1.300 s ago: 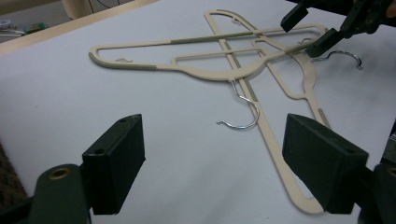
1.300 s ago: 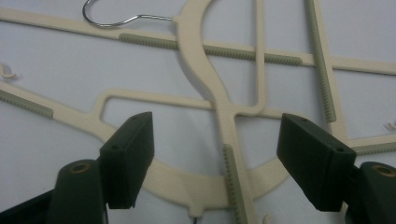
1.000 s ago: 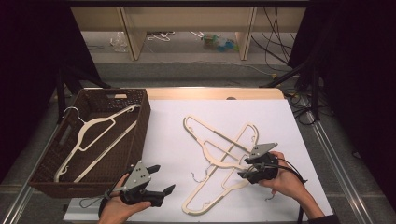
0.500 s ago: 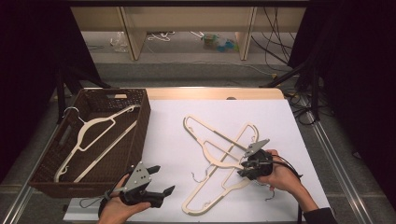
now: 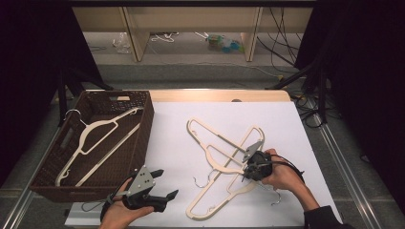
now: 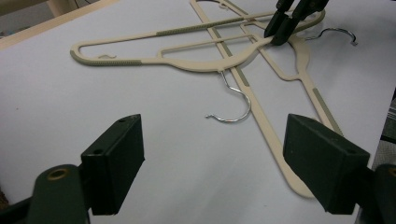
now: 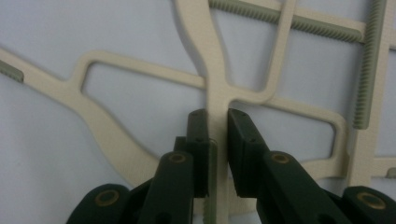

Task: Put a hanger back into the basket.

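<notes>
Right gripper (image 7: 217, 121): jaws just closing, pinching the top cream hanger (image 7: 212, 74) at its neck bar, amid the crossed hanger pile (image 5: 224, 162) right of the wicker basket (image 5: 143, 138). Left gripper (image 5: 160, 183): jaws spread, empty, in front of the basket, which holds one hanger (image 5: 98, 138).

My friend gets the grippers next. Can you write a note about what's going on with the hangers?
Right gripper: jaws have just been closing around the arm of a hanger on the white table; they look clamped on it.
Left gripper: open, empty, near the table's front edge.
Hangers: a crossed pile on the table.
Done: one hanger lies in the brown basket.
Left: probably lift the gripped one into the basket, then the rest.
</notes>
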Demonstrator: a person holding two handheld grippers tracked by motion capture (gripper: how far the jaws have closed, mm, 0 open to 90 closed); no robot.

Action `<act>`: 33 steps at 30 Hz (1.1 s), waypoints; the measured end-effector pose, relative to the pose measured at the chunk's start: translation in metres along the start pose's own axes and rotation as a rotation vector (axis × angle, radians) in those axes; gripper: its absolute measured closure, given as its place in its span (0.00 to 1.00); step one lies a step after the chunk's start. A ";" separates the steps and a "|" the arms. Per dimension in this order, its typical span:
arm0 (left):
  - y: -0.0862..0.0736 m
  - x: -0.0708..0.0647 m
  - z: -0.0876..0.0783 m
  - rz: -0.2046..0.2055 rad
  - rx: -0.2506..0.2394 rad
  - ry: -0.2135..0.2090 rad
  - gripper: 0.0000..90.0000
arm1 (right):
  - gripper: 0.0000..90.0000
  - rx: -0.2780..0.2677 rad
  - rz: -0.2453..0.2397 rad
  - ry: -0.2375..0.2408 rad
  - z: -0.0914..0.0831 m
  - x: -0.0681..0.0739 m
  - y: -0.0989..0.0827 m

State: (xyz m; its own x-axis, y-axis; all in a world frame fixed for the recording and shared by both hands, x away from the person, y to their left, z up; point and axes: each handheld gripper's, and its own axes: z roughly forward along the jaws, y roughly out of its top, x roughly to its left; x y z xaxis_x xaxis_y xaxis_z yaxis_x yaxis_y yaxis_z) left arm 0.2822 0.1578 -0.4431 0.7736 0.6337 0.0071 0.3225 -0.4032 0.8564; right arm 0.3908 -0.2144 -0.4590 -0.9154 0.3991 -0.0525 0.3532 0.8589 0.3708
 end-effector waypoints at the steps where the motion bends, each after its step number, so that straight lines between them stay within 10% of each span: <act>1: 0.000 -0.001 0.000 -0.004 -0.009 -0.004 0.23 | 0.89 0.005 0.001 0.000 -0.002 0.001 0.000; 12: 0.005 0.003 0.021 0.081 0.005 0.058 0.27 | 0.89 -0.010 -0.055 -0.006 -0.044 0.011 0.009; 26: 0.026 0.007 0.088 0.423 0.068 0.032 0.41 | 0.89 -0.004 -0.114 0.012 -0.072 0.029 0.018; 33: 0.031 0.002 0.110 0.528 0.103 0.034 0.43 | 0.89 0.004 -0.126 0.018 -0.077 0.031 0.020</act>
State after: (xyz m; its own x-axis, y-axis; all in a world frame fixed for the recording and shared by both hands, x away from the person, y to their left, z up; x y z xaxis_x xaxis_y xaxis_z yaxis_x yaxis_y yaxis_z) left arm 0.3537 0.0736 -0.4731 0.8271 0.3482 0.4411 -0.0521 -0.7340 0.6771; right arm 0.3541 -0.2097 -0.3817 -0.9558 0.2825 -0.0818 0.2362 0.9030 0.3590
